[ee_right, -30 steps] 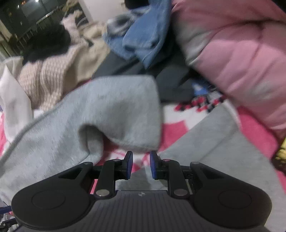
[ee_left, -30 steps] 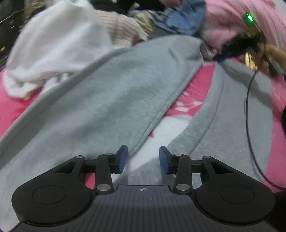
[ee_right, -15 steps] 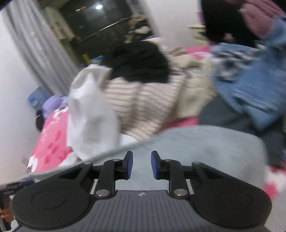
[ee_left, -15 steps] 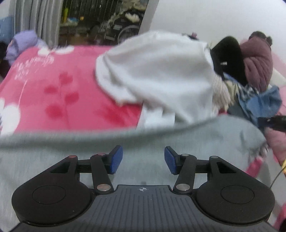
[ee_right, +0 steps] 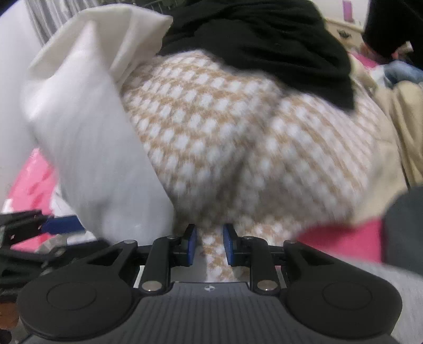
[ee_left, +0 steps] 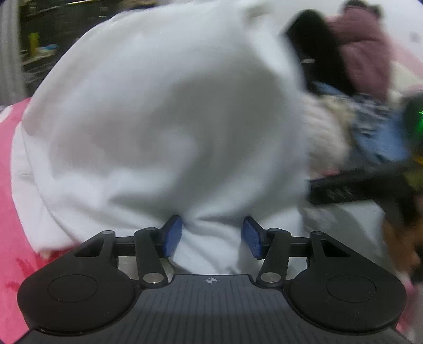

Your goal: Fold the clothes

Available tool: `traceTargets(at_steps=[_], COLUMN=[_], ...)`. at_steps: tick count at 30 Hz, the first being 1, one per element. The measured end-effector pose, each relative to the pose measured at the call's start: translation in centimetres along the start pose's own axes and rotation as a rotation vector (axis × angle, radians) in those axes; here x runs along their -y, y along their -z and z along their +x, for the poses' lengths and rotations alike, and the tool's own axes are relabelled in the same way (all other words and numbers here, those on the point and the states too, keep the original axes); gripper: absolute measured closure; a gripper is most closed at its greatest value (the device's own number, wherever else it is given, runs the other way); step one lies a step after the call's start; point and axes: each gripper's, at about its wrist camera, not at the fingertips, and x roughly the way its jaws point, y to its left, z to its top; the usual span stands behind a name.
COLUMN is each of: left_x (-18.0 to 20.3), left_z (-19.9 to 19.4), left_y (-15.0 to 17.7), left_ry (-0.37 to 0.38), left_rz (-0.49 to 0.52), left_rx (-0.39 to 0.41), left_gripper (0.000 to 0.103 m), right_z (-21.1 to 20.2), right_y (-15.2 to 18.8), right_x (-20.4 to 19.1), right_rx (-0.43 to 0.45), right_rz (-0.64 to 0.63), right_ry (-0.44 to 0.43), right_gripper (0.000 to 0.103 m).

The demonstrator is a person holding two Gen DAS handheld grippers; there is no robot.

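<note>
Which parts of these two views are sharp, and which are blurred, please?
Left wrist view: the left tool is crisp; the white garment and the clothes pile are smeared. Right wrist view: the right tool is sharp; the checked knit is softly blurred.

Domestic bedroom. A bed covered by a pink bedspread [ee_left: 10, 185] with a darker red print carries an unsorted pile of household laundry: a white garment [ee_left: 158, 119], a tan-and-white knitted sweater [ee_right: 238, 132], a black garment [ee_right: 264, 34], a beige garment [ee_right: 396, 119] and blue denim [ee_left: 378, 137]. Grey pleated curtains [ee_right: 42, 18] hang at upper left before a dark window, where shelving with small items is dimly visible [ee_left: 37, 45]. A plain white wall [ee_right: 10, 79] borders the bed. Much of the scene is motion-blurred.
</note>
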Motion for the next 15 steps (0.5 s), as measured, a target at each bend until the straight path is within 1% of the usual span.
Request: traceTargets(at_steps=[3, 7, 11, 13, 15], left_x=[-0.2, -1.3, -1.8, -2.6, -3.6], left_z=[3.6, 6.3, 7.6, 8.3, 9.1], left_y=[-1.2, -3.9, -6.2, -7.5, -8.5], left_ry=[-0.051, -0.073, -0.114, -0.139, -0.156], left_rz=[-0.050, -0.053, 0.024, 0.033, 0.017], left_rx=[0.006, 0.009, 0.025, 0.031, 0.031], left_gripper=[0.051, 0.051, 0.051, 0.051, 0.051], right_z=[1.4, 3.2, 5.2, 6.5, 7.7], right_y=[-1.2, -2.8, -5.0, -6.2, -7.4], right_x=[0.3, 1.0, 1.3, 1.0, 0.6], right_rx=[0.036, 0.068, 0.094, 0.103, 0.110], right_rz=[0.000, 0.006, 0.033, 0.042, 0.052], right_ry=[-0.015, -0.051, -0.068, -0.067, -0.063], right_gripper=[0.078, 0.080, 0.081, 0.081, 0.081])
